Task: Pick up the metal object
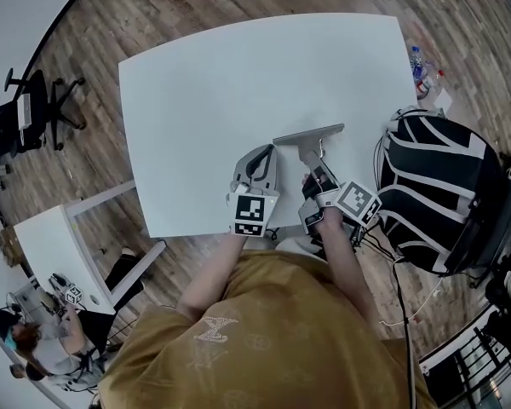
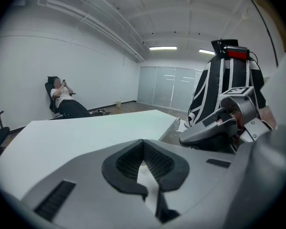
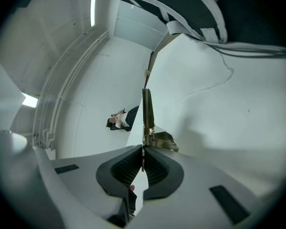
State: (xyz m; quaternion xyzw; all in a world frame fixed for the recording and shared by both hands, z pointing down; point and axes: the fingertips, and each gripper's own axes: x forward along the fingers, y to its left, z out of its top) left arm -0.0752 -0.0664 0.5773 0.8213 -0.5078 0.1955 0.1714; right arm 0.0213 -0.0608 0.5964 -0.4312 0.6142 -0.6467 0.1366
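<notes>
The metal object (image 1: 309, 135) is a grey T-shaped piece with a flat bar across the top and a short stem, near the white table's (image 1: 238, 75) front right. My right gripper (image 1: 317, 164) is shut on the stem. In the right gripper view the thin metal plate (image 3: 147, 109) stands edge-on, pinched between the pads. Whether it is clear of the table I cannot tell. My left gripper (image 1: 262, 153) lies beside it to the left, shut with nothing in it (image 2: 144, 162). The left gripper view also shows the right gripper (image 2: 218, 126).
A black-and-white backpack (image 1: 439, 198) stands just off the table's right edge, also in the left gripper view (image 2: 224, 87). Bottles (image 1: 422, 71) sit on the wooden floor at the right. An office chair (image 1: 34, 109) and a second desk (image 1: 51, 245) are at the left. A person (image 2: 62, 97) sits far off.
</notes>
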